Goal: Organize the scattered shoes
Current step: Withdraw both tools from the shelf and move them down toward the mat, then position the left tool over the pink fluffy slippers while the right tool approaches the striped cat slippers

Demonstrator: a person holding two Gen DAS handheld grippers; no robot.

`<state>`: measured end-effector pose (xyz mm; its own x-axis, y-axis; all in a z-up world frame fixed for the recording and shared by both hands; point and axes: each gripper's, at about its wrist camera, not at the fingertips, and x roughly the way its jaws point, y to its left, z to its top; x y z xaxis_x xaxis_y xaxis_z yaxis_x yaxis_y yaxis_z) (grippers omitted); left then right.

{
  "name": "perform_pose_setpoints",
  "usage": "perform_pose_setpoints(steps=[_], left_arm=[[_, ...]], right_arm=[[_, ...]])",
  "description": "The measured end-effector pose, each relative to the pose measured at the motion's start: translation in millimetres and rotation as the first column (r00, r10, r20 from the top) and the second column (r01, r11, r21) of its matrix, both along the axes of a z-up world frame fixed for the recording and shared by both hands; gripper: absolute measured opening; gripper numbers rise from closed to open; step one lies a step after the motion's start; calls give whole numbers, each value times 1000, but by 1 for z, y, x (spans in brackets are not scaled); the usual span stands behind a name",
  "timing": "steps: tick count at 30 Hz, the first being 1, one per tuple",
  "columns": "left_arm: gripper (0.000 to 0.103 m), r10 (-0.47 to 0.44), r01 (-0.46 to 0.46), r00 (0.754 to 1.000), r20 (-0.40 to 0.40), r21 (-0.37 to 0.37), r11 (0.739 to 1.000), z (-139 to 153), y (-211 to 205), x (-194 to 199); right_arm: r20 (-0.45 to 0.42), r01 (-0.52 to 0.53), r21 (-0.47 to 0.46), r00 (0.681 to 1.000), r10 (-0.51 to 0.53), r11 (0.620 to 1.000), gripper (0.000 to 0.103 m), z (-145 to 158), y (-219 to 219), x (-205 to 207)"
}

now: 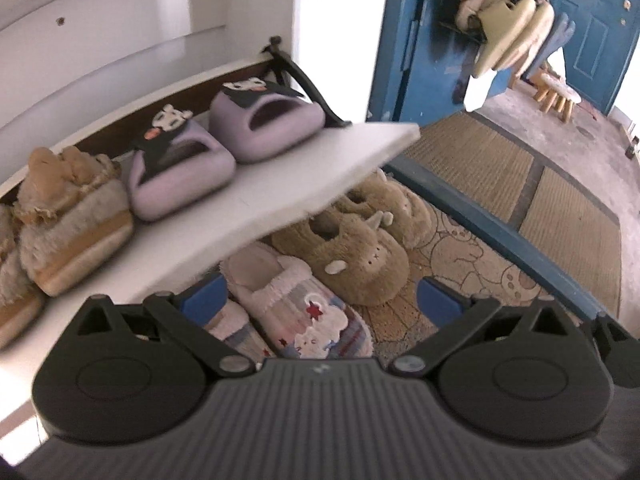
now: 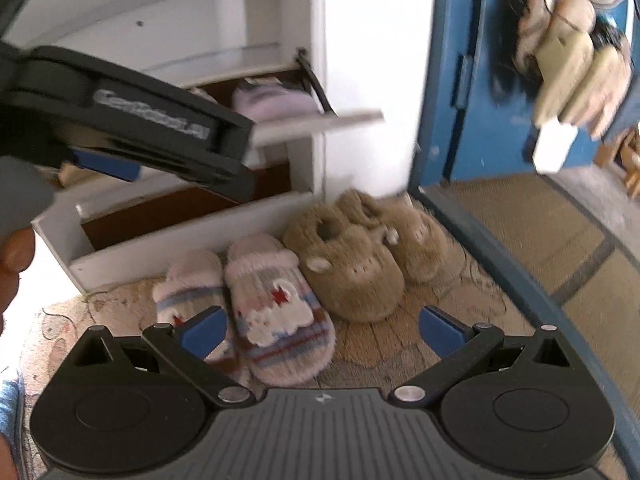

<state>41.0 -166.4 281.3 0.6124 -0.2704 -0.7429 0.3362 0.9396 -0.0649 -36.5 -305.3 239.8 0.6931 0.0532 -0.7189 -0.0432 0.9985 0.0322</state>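
Observation:
Two purple cartoon slippers (image 1: 224,136) and a tan furry pair (image 1: 72,232) rest on the tilted white shelf (image 1: 304,184) of the shoe cabinet. On the patterned mat below lie a striped white pair (image 2: 276,308) and a brown plush pair (image 2: 352,268), side by side against the cabinet. My left gripper (image 1: 320,300) is open, hovering over the shelf edge above the striped slippers (image 1: 304,300). My right gripper (image 2: 320,330) is open above the striped pair, holding nothing. The left gripper's body (image 2: 132,120) crosses the right wrist view at upper left.
A blue door frame (image 1: 400,40) and blue threshold strip (image 1: 500,232) border the mat on the right. Straw matting (image 1: 560,216) covers the floor beyond it. A small wooden stool (image 1: 556,96) stands by the far door. A person's hand (image 2: 16,256) shows at the left edge.

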Motion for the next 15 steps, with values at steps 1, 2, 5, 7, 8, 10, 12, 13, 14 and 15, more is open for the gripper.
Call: perform_pose_setpoints(steps=[1, 2, 5, 7, 8, 10, 12, 13, 14, 15], left_arm=[[103, -4, 4, 1000, 4, 10, 1000, -5, -3, -2], [103, -9, 8, 1000, 3, 19, 1000, -11, -7, -3], [103, -22, 22, 1000, -2, 47, 999, -28, -16, -6], [103, -35, 35, 999, 2, 69, 997, -42, -22, -7], [103, -40, 40, 999, 4, 82, 996, -50, -25, -8], [103, -42, 41, 999, 6, 112, 993, -65, -28, -6], [103, -36, 35, 999, 1, 121, 992, -74, -29, -2], [103, -25, 26, 1000, -6, 125, 992, -81, -28, 2], [103, -15, 17, 1000, -14, 129, 991, -88, -28, 6], [103, -6, 9, 1000, -24, 130, 991, -95, -27, 10]], right_arm=[[-4, 2, 2, 1000, -2, 1000, 103, -2, -1, 0], [-25, 9, 9, 1000, -9, 1000, 103, -15, -5, -1], [-68, 9, 13, 998, -8, 1000, 103, -39, -8, -3], [-87, 6, 17, 996, -5, 1000, 103, -50, -9, -3], [-98, 1, 18, 995, 1, 1000, 103, -59, -9, -4], [-110, -5, 15, 994, 7, 1000, 103, -68, -8, -5], [-120, -11, 17, 993, 13, 1000, 103, -78, -8, -5], [-123, -13, 20, 992, 16, 1000, 103, -82, -9, -5], [-128, -13, 28, 992, 16, 1000, 103, -87, -9, -4], [-131, -10, 34, 991, 14, 999, 103, -91, -10, -4]])
